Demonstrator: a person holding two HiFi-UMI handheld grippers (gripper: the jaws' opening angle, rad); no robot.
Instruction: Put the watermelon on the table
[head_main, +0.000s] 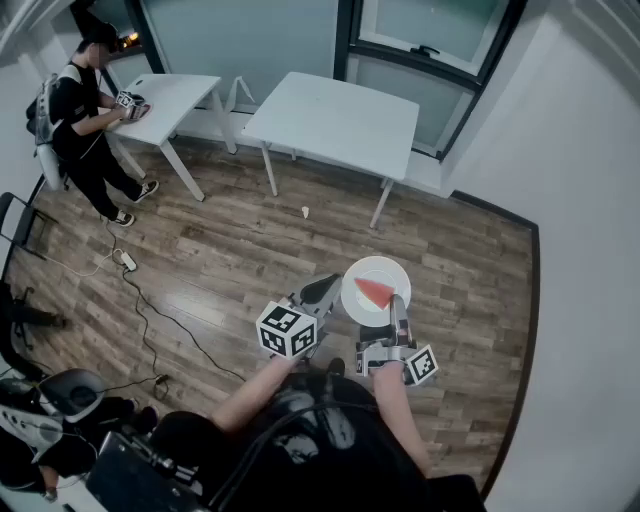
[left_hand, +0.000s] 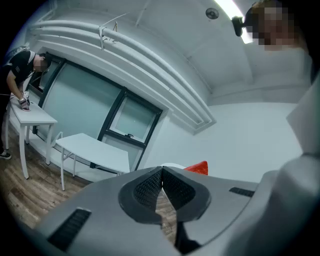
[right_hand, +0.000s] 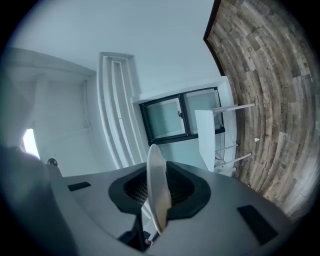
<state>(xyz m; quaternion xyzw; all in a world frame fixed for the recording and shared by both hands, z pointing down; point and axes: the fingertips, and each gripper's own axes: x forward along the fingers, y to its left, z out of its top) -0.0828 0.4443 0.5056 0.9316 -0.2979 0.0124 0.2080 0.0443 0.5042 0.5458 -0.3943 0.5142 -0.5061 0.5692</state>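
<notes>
Carrying, I judge: at lower centre the left gripper (head_main: 328, 288) has its fingers together on nothing, and the right gripper (head_main: 399, 305) clamps the rim of the round white plate (head_main: 362, 270) bearing the red watermelon wedge (head_main: 374, 292). Next the plate must travel level to the white rectangular bench (head_main: 335, 115), well apart at upper centre. The right gripper view shows the plate edge-on only, with the wedge hidden.

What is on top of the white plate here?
One red watermelon slice lies on the plate, whose rim the right tool clamps. The slice covers the plate surface beneath it, so nothing there can be checked.
</notes>
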